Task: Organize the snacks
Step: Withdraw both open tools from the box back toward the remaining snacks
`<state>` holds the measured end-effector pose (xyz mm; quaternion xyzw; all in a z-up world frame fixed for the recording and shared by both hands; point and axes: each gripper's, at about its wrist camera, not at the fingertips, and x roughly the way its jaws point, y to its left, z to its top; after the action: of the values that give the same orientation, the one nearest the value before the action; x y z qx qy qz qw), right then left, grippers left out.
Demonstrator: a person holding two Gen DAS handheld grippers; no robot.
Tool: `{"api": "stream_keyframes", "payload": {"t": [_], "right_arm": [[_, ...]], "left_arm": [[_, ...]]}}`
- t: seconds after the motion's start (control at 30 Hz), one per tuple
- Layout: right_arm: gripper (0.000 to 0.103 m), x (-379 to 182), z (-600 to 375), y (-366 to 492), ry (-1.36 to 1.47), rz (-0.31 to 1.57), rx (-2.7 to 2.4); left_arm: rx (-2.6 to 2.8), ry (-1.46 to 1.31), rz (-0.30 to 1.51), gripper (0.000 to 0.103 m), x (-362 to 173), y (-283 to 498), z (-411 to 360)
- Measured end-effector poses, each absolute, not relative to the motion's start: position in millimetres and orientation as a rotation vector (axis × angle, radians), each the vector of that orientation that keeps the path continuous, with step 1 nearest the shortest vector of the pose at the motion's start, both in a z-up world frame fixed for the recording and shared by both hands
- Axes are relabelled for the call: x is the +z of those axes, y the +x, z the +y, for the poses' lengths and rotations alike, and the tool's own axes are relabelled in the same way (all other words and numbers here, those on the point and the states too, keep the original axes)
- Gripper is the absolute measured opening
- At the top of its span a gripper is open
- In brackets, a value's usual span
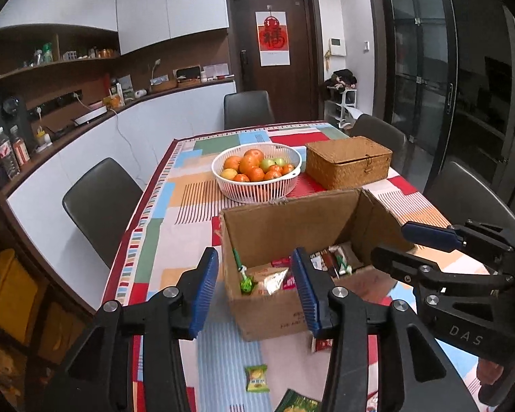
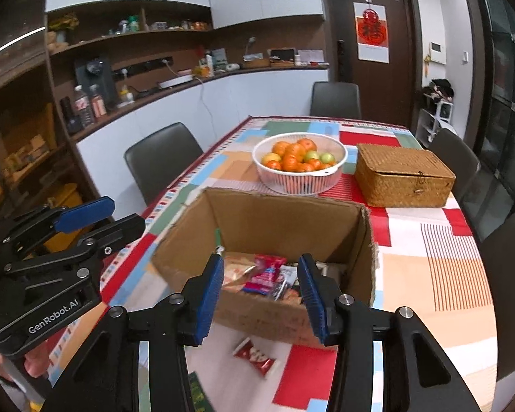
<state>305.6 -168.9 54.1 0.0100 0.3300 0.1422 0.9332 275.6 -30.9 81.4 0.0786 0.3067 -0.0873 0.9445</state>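
An open cardboard box (image 1: 285, 226) (image 2: 278, 216) stands on the patterned tablecloth and holds several snack packets (image 1: 274, 278) (image 2: 264, 274). My left gripper (image 1: 255, 292) is open and empty, held above the box's near side. My right gripper (image 2: 261, 295) is open and empty, also above the box's near edge; it shows in the left wrist view (image 1: 395, 243) at the box's right. Loose on the cloth in front of the box lie a green-yellow candy packet (image 1: 256, 378), a red packet (image 2: 255, 357) (image 1: 321, 345) and a dark green packet (image 1: 300, 403) (image 2: 199, 395).
A white basket of oranges and green fruit (image 1: 257, 171) (image 2: 300, 163) and a lidded wicker box (image 1: 348, 161) (image 2: 403, 175) stand behind the cardboard box. Dark chairs (image 1: 99, 202) (image 2: 161, 158) surround the table. A counter with bottles runs along the left wall.
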Motion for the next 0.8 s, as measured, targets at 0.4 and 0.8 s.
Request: {"api": "stream_keyframes", "payload": {"t": [0.4,0.8], "right_arm": [[0.046,22.0,-145.8,266.5,-0.061,0.719,0.371],[0.046,-31.9,-134.1,263.2,-0.152,0.850,0.373]], "left_arm": [[-0.187,0.159,0.695,0.048,41.4,237.0,-16.6],[-0.189,0.135,0.847,0.048,-22.9,228.5,-4.2]]}}
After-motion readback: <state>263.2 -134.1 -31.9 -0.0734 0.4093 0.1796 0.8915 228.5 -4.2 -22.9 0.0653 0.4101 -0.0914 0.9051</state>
